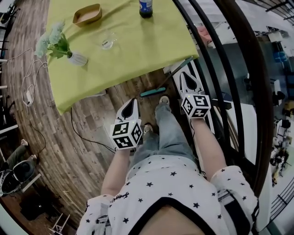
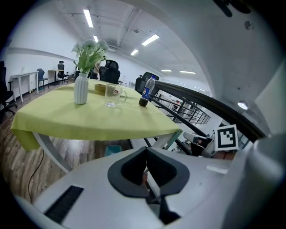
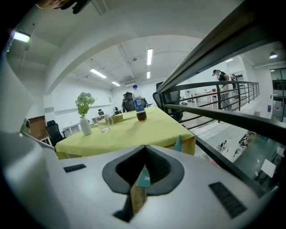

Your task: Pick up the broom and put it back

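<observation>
The broom (image 1: 154, 91) has a teal head on the wood floor under the table's near corner. Its thin teal handle (image 1: 181, 66) slants up to the corner of the cloth. My left gripper (image 1: 132, 102) hangs left of the head, apart from it, jaws together and empty. My right gripper (image 1: 183, 73) hovers just right of the handle, also shut and holding nothing. In the right gripper view the teal head (image 3: 144, 177) shows through the jaw window behind the shut tips (image 3: 144, 147), and the handle's tip (image 3: 178, 144) pokes up by the table edge.
A table with a yellow-green cloth (image 1: 138, 50) carries a vase of flowers (image 1: 76, 58), a glass mug (image 1: 108, 42), a wooden bowl (image 1: 87, 13) and a dark bottle (image 1: 145, 8). A black railing (image 1: 216, 69) runs close on the right. A cable (image 1: 30, 92) lies on the floor at left.
</observation>
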Available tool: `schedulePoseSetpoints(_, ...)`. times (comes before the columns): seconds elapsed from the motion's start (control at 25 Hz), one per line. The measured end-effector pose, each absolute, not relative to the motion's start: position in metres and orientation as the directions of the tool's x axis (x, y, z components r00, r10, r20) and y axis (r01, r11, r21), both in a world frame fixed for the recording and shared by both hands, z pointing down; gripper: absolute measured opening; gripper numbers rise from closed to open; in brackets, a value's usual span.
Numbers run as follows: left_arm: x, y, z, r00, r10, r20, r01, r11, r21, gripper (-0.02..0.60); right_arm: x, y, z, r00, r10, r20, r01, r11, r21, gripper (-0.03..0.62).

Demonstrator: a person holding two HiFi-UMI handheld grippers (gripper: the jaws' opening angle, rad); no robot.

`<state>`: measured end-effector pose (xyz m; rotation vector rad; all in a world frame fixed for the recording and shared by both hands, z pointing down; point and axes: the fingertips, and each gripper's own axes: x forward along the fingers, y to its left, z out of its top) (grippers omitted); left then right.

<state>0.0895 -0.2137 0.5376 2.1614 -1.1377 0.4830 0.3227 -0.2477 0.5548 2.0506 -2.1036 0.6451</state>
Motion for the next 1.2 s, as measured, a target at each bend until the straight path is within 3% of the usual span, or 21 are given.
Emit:
schedulePoseSetpoints(0.36, 0.118, -0.229, 0.550, 0.552, -0.575, 0.604, -0.833, -0.418, 0.363, 0.012, 0.360, -0.271, 0.594, -0.042, -0.899, 0.436, -0.978, -0.053, -0.203, -0.001)
schedulePoseSetpoints(0.84, 0.137, -0.234, 0.564, 0.540, -0.561, 0.627, -0.839, -0.413, 0.354, 0.012, 0.387, -0.284, 0.645, -0.036, -0.864, 0.502, -0.975, -0.080, -0.207, 0.153)
schedulePoseSetpoints(1.2, 0.141, -0.234, 0.567, 0.523, -0.559, 0.644, -0.850, -0.399, 0.344, 0.012, 0.391, -0.300, 0.659, -0.055, -0.851, 0.522, -0.975, -0.066, -0.211, 0.156)
